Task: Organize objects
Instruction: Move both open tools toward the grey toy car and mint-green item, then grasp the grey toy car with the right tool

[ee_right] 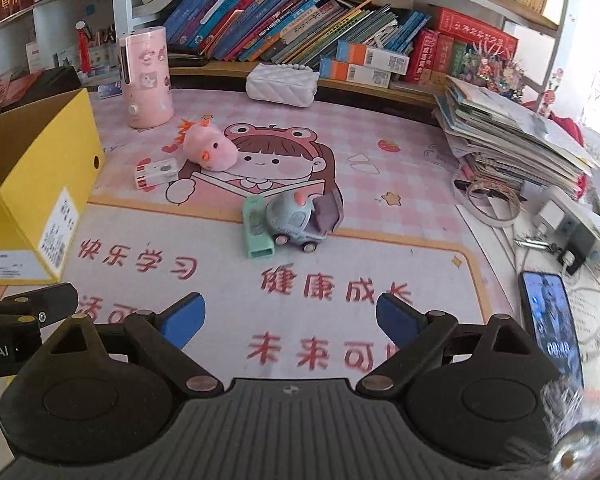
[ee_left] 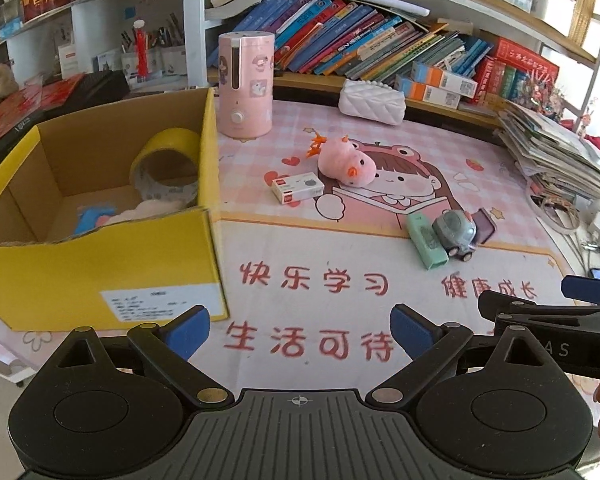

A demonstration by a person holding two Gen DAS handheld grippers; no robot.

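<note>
A yellow cardboard box [ee_left: 172, 256] stands at the left and holds a roll of yellow tape [ee_left: 166, 164] and some soft items. On the pink desk mat [ee_left: 300, 240] lie a pink plush toy [ee_left: 346, 162], a small white and red box [ee_left: 298, 188], a mint green stapler [ee_left: 426, 240], a grey toy car [ee_left: 456, 234] and a purple case [ee_left: 485, 226]. My left gripper [ee_left: 300, 334] is open over the mat's near edge, empty. My right gripper [ee_right: 290, 320] is open too, empty, well short of the toy car [ee_right: 294, 220] and stapler [ee_right: 256, 232].
A pink cylindrical appliance [ee_left: 246, 84] and a white quilted pouch [ee_left: 372, 102] stand at the back, below a shelf of books [ee_left: 360, 40]. A pile of magazines [ee_right: 512, 132] sits at the right, with a phone [ee_right: 552, 320], a tape ring and a power strip nearby.
</note>
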